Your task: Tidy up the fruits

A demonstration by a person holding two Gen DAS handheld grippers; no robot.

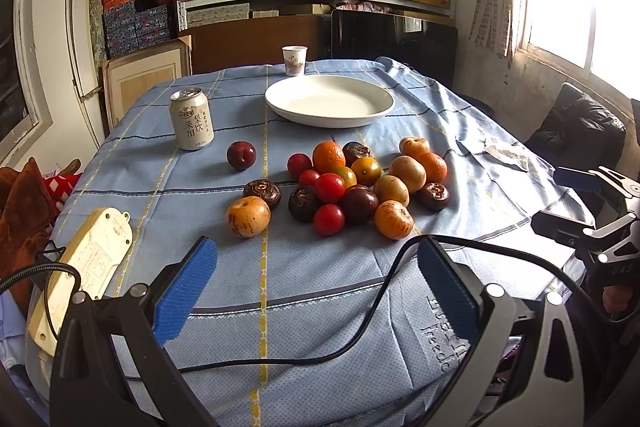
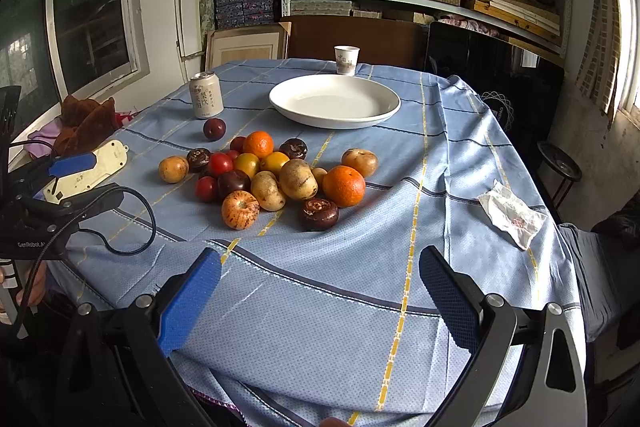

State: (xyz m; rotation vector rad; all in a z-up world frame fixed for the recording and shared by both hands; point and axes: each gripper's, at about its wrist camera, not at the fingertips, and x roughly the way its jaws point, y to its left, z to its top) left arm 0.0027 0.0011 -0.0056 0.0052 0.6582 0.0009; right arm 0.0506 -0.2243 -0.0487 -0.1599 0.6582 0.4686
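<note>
A pile of mixed fruit [image 1: 352,187] lies mid-table: oranges, red tomatoes, dark plums, tan speckled fruits. It also shows in the right wrist view [image 2: 272,179]. One dark plum [image 1: 241,155] lies apart to the left, near the can. An empty white plate [image 1: 330,100] stands behind the pile; it shows in the right wrist view too [image 2: 334,100]. My left gripper [image 1: 316,287] is open and empty, above the near cloth in front of the fruit. My right gripper [image 2: 320,291] is open and empty, also short of the pile.
A drink can [image 1: 191,119] stands at the left. A paper cup [image 1: 294,60] stands behind the plate. A white power strip [image 1: 80,267] lies at the left edge, its cable crossing the near cloth. A crumpled tissue [image 2: 512,215] lies at the right.
</note>
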